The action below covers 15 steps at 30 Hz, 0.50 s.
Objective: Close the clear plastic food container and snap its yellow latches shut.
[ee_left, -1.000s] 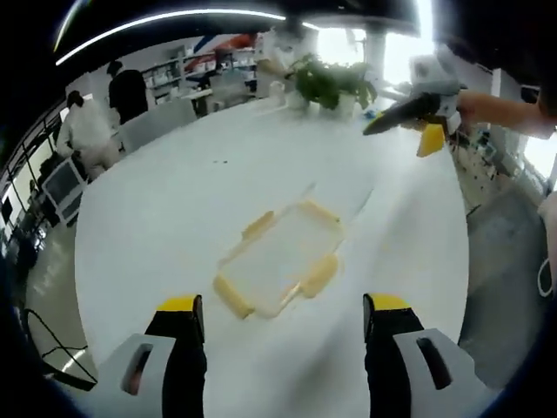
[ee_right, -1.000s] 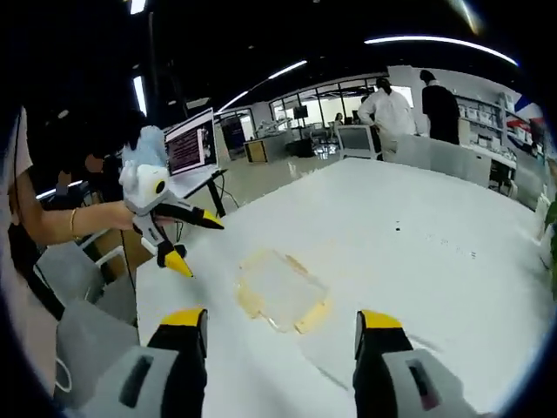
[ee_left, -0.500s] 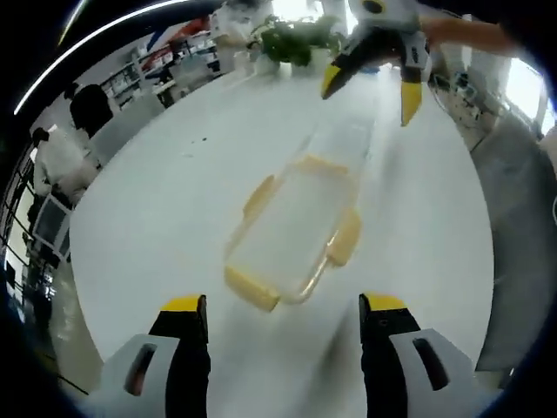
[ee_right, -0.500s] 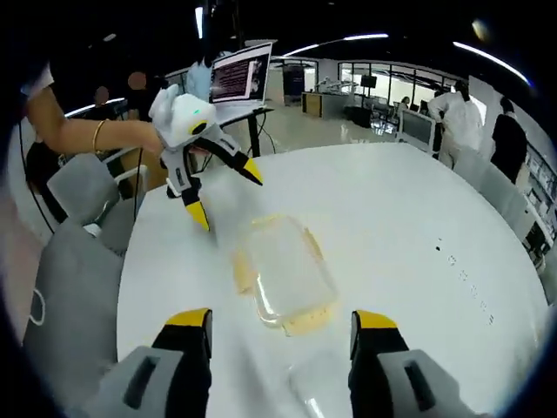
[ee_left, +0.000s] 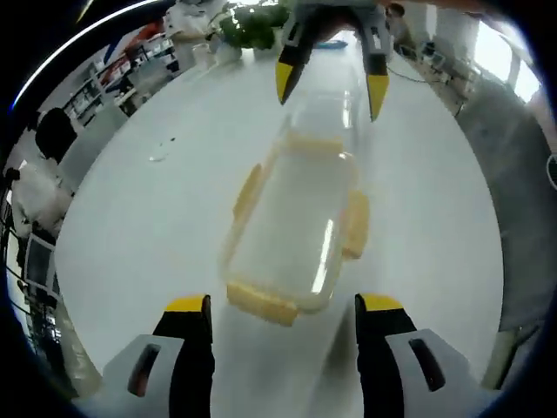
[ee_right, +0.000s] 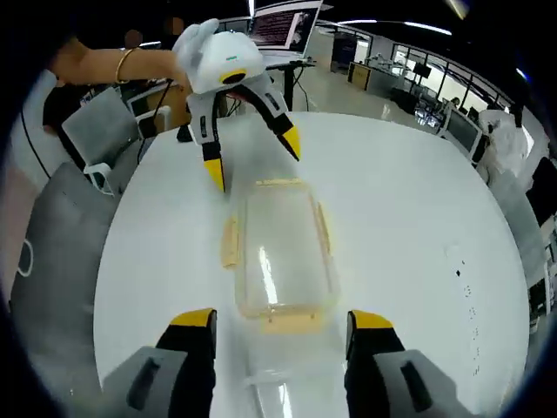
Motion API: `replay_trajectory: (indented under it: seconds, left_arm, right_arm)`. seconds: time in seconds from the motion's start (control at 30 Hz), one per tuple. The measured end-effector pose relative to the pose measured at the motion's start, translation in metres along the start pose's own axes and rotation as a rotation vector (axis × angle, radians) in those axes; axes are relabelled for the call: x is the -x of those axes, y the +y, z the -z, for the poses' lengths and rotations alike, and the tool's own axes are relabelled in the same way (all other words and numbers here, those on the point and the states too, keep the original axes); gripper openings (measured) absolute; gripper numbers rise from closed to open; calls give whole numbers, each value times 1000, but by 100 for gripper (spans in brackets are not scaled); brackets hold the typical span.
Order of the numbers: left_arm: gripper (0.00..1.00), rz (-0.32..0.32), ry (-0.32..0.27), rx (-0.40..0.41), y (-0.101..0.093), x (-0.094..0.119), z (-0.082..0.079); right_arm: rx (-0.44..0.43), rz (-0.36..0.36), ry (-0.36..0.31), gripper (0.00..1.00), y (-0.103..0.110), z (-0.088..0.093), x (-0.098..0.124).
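The clear plastic container (ee_left: 296, 228) with yellow latches (ee_left: 261, 302) lies flat on the white table (ee_left: 148, 226). Its latches stick outward. My left gripper (ee_left: 283, 305) is open just short of its near end. My right gripper (ee_left: 329, 87) hangs open over the far end, where a second clear piece (ee_left: 326, 113) lies. In the right gripper view the container (ee_right: 283, 252) sits ahead of my open right gripper (ee_right: 281, 319), the clear piece (ee_right: 278, 383) shows low between its jaws, and the left gripper (ee_right: 252, 159) hovers open past the far end.
The round white table (ee_right: 409, 218) has bare room on both sides of the container. Potted plants (ee_left: 252, 26) stand at its far edge. Grey chairs (ee_right: 96, 131) and a monitor (ee_right: 283, 22) stand beyond it. A person's arm (ee_right: 113, 61) holds the left gripper.
Both grippers have closed in on the container from opposite ends and now line up with its long axis. The container has not moved.
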<state>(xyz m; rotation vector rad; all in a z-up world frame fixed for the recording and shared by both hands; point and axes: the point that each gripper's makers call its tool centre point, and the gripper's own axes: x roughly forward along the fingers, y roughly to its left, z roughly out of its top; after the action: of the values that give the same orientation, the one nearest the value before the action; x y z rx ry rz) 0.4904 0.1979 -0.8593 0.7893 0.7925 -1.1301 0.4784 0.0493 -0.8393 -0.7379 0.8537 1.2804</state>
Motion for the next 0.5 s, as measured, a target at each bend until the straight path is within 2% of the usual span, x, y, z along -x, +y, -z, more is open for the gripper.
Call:
replay_trajectory:
  seconds: [0.17, 0.23, 0.5]
  left_arm:
    - [64, 28, 43, -79, 4, -4, 4]
    - [63, 39, 50, -84, 6, -6, 5]
    - [59, 63, 62, -98, 8, -10, 8]
  right_arm:
    - [51, -15, 55, 57, 0, 7, -11]
    - [74, -8, 79, 52, -3, 10, -15]
    - [128, 2, 166, 51, -6, 20, -29]
